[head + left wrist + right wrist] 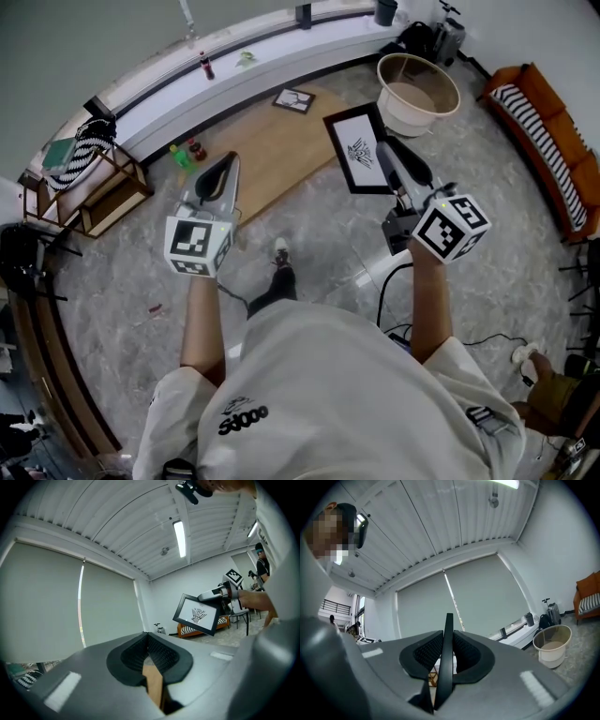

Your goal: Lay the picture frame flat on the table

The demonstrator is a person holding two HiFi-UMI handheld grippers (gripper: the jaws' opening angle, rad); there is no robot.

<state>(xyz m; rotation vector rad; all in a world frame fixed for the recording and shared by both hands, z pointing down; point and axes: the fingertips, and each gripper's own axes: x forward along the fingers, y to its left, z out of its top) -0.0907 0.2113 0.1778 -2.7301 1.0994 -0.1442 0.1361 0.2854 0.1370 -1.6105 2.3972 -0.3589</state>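
Observation:
A black picture frame [359,150] with a white print hangs in the air above the right end of the wooden table [267,155], tilted, its face towards me. My right gripper [394,152] is shut on its right edge. In the right gripper view the frame [448,634] stands edge-on between the two pads. My left gripper [225,164] hovers over the table's near left part, shut and holding nothing. The left gripper view shows the held frame [197,614] off to the right of that gripper [148,641].
A second small frame [293,99] lies flat at the table's far end. Two bottles [187,155] stand by its left corner. A white basket [418,92] is on the floor beyond the right gripper, an orange sofa [553,141] at far right. A wooden rack [98,192] stands at left.

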